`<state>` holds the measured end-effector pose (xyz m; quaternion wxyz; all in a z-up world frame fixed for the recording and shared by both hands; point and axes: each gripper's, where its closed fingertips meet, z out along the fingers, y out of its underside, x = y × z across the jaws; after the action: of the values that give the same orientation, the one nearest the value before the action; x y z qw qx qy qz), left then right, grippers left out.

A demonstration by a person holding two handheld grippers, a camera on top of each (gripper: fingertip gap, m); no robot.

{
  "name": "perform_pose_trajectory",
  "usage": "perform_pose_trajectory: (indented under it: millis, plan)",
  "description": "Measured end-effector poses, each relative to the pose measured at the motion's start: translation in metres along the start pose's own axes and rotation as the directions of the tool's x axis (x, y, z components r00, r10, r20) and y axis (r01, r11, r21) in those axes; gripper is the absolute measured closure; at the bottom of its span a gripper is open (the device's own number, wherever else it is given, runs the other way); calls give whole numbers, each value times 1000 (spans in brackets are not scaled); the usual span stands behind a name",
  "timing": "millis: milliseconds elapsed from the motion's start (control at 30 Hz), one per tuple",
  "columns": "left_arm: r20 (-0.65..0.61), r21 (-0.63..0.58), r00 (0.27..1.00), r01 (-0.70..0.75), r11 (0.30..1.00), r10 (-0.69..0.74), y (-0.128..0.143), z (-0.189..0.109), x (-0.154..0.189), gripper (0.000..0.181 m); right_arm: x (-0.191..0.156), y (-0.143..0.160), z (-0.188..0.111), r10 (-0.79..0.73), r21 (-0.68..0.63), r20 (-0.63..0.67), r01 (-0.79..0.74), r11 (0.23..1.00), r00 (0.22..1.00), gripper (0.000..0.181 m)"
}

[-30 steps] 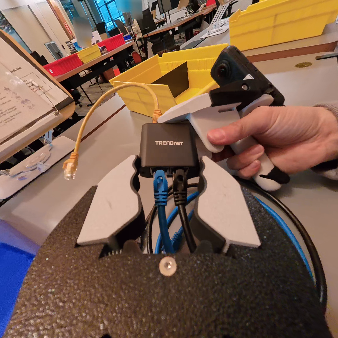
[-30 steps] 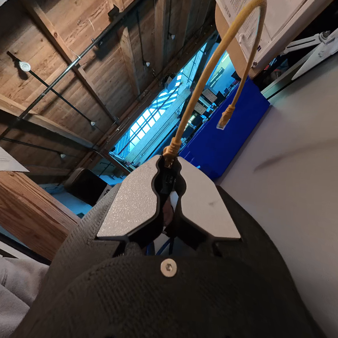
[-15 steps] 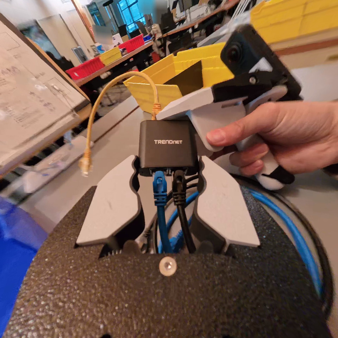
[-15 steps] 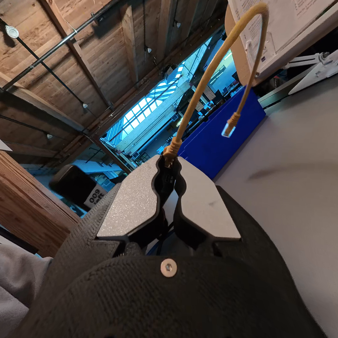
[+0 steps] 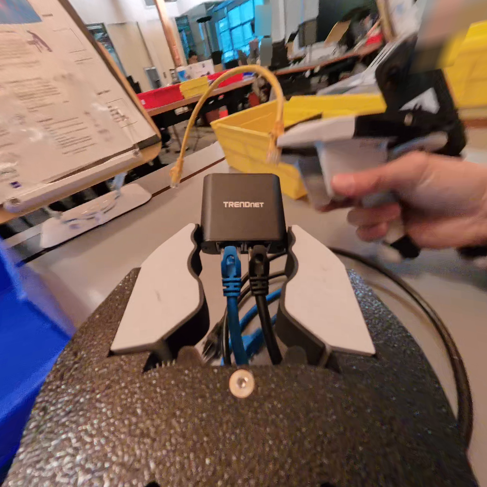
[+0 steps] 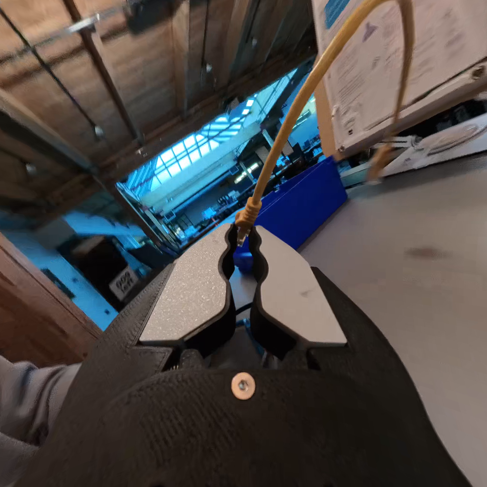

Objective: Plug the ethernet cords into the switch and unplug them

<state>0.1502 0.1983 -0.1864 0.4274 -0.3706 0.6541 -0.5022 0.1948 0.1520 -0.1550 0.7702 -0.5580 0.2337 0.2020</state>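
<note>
My left gripper (image 5: 243, 232) is shut on the small black switch (image 5: 242, 208) and holds it level over the table. A blue cord (image 5: 232, 274) and a black cord (image 5: 259, 271) are plugged into its near side. My right gripper (image 6: 243, 232) is shut on one plug of the short yellow cord (image 6: 290, 123). In the left wrist view the right gripper (image 5: 279, 142) holds that plug (image 5: 274, 150) in the air above and behind the switch, out of the port. The yellow cord (image 5: 229, 79) arches up and its other plug (image 5: 176, 171) hangs free at the left.
A yellow bin (image 5: 253, 131) stands behind the switch. A blue bin (image 5: 23, 329) is at the left edge. A tilted board with a paper sheet (image 5: 52, 92) on a white stand (image 5: 87, 210) is at the far left. Blue and black cord loops (image 5: 453, 350) lie on the grey table. Across from one pair of fingers to the other is roughly 8 cm.
My right gripper has pulled the yellow plug out of the back of the switch and lifted it up and to the right. The left gripper keeps hold of the switch.
</note>
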Motion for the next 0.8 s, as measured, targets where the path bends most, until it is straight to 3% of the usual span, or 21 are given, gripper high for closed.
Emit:
perform_pose_trajectory:
  millis: [67, 167, 300, 367, 433, 500, 600, 800]
  plan:
    - [-22, 31, 1000, 14, 999, -14, -13, 2, 1, 120, -19, 11, 11, -35, -54, 53, 38, 998, 998, 171]
    - [-23, 30, 998, -63, 998, 63, -20, -5, -3, 120, -32, -10, 10, -128, -103, 52, 133, 986, 990, 170]
    - [-4, 18, 998, -61, 998, 61, -11, -15, -18, 120, -42, -80, -28, -258, -50, 15, 258, 965, 966, 171]
    - [-13, 30, 999, -33, 999, 33, -11, -17, -23, 120, -44, -96, -53, -288, -122, 26, 289, 949, 957, 170]
    - [-5, 29, 1000, -27, 999, 28, -10, -18, -27, 120, -24, -103, -81, -320, -223, -65, 299, 928, 945, 170]
    - [-6, 26, 1000, -31, 999, 31, -9, -18, -29, 120, 7, -114, -112, -309, -253, -211, 254, 934, 927, 170]
    - [-1, 19, 1000, -28, 999, 28, -8, -19, -31, 120, 40, -112, -149, -278, -328, -323, 168, 930, 905, 170]
    - [-2, 16, 1000, -20, 1000, 20, -6, -17, -30, 120, 79, -90, -173, -287, -470, -393, 78, 879, 874, 170]
